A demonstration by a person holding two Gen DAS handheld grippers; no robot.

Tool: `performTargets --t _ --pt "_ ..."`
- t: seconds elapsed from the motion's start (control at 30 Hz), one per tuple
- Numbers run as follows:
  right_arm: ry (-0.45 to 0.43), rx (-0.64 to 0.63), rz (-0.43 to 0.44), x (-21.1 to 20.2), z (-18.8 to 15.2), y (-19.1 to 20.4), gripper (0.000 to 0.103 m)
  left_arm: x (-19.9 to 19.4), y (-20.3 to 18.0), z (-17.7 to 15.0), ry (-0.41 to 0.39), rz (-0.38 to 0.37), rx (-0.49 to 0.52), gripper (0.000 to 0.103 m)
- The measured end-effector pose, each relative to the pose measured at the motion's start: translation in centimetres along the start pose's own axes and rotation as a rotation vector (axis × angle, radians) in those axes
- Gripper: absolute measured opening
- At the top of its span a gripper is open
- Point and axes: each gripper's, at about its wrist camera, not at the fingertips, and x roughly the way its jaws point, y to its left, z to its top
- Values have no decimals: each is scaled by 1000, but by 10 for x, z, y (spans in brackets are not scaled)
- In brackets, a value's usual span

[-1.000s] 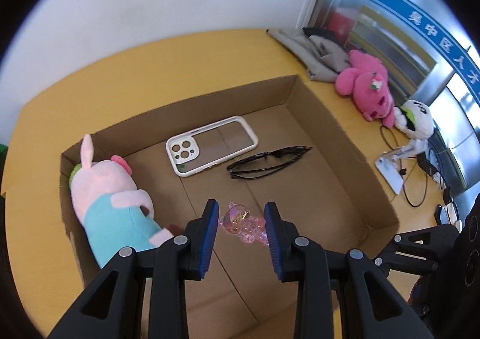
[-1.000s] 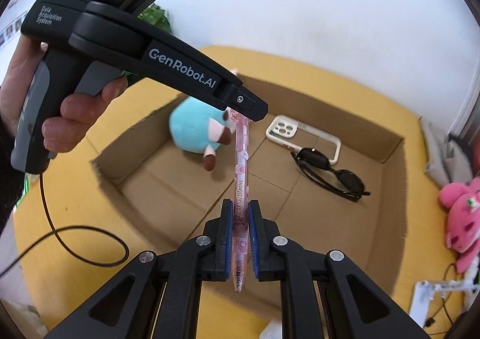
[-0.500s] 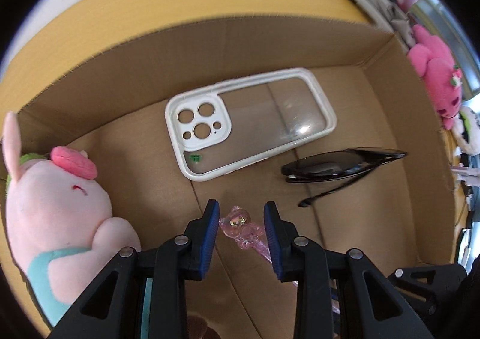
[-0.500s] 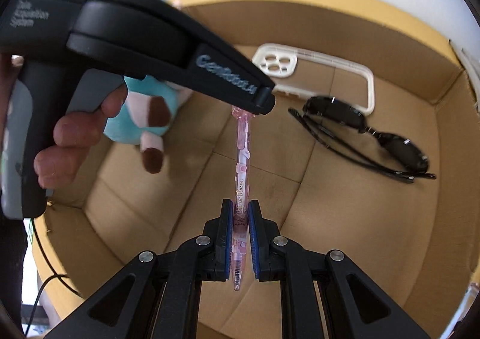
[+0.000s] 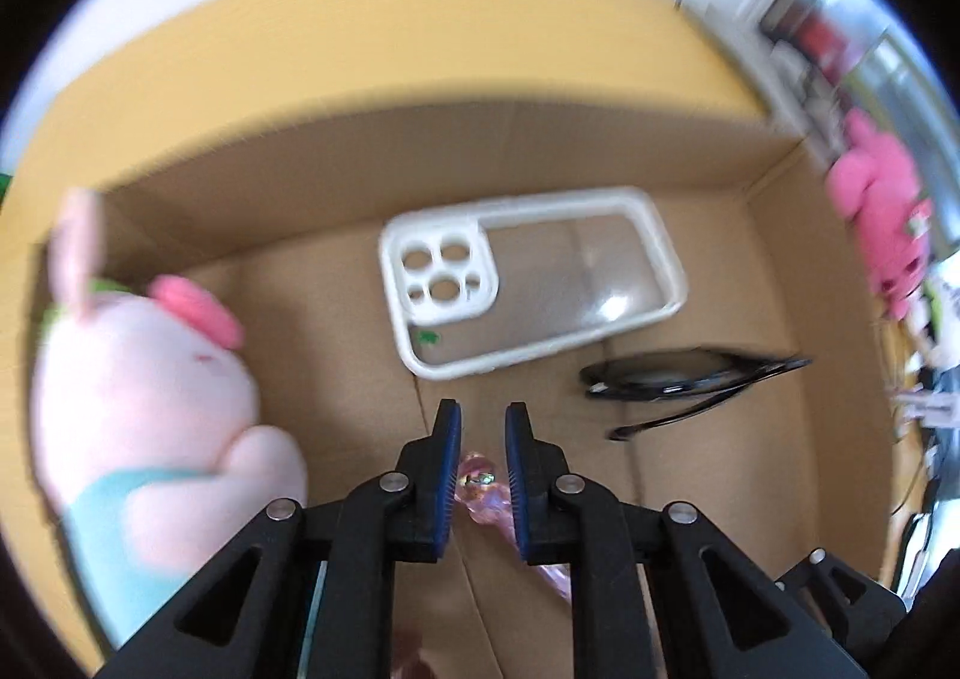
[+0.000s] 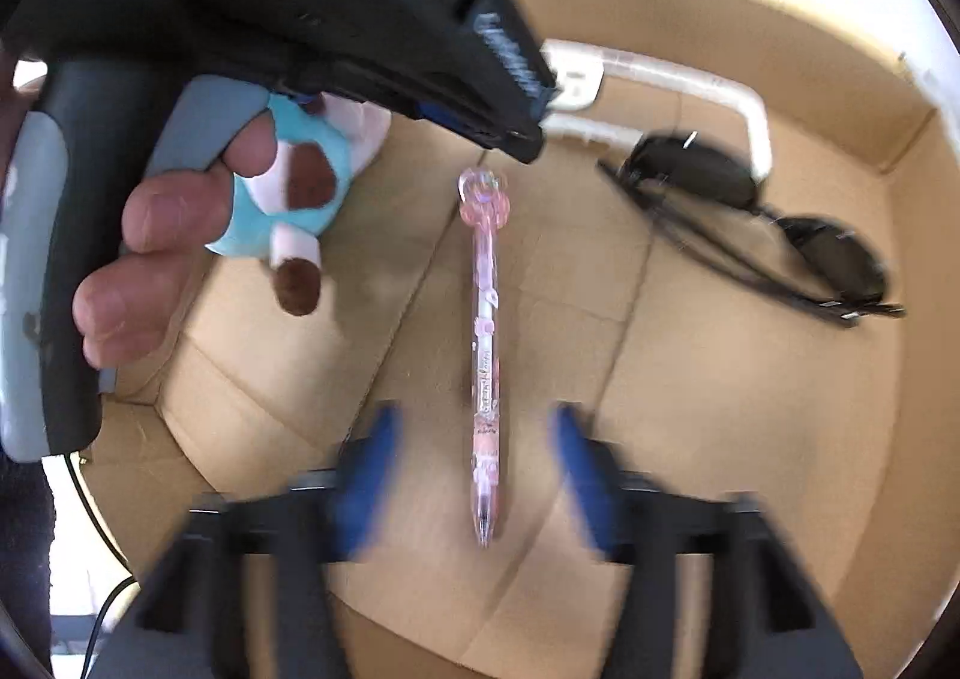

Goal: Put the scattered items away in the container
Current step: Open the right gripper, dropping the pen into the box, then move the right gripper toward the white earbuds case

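A pink pen (image 6: 487, 331) with a flower cap lies on the floor of the cardboard box (image 6: 750, 379), between the spread fingers of my right gripper (image 6: 474, 469), which is open and empty. The pen's cap also shows in the left wrist view (image 5: 480, 484), below and between the fingers of my left gripper (image 5: 483, 427); the fingers stand slightly apart and grip nothing. The left gripper hovers above the pen's cap end in the right wrist view (image 6: 510, 78). The box (image 5: 300, 150) also holds a white phone case (image 5: 528, 295), black sunglasses (image 5: 678, 379) and a pink plush pig (image 5: 144, 409).
The box sits on a yellow table (image 5: 360, 36). A pink plush toy (image 5: 882, 211) lies outside the box at the right, with blurred clutter beside it. A black cable (image 6: 102, 577) runs along the table left of the box.
My right gripper has opened and let go of the pen, which now lies on the box floor. My left gripper has narrowed its gap and stayed over the pen's cap.
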Motion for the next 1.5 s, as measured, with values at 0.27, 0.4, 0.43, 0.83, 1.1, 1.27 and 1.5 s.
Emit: performTargets --t 0.27,0.4,0.43,0.83,1.1,1.27,1.5 --pt "-354 1 -174 -102 -67 15 102 -161 -15 -91 -523 68 57 74" --pt "-432 23 -256 -124 -101 21 102 -204 -40 -155 -698 157 80 81" --pt "-439 31 -269 -126 -107 21 102 -209 -44 -170 -702 157 73 81" --pt "-507 79 -251 -158 -155 33 102 -219 -82 -264 -701 130 54 81" --pt "-512 75 -271 -168 -171 35 102 -211 -93 -272 -687 126 44 81" --pt "-496 86 -267 -164 -171 31 102 -202 -96 -269 -663 71 53 81" --pt "-491 87 -276 -160 -168 28 102 -192 -96 -266 -645 61 52 81"
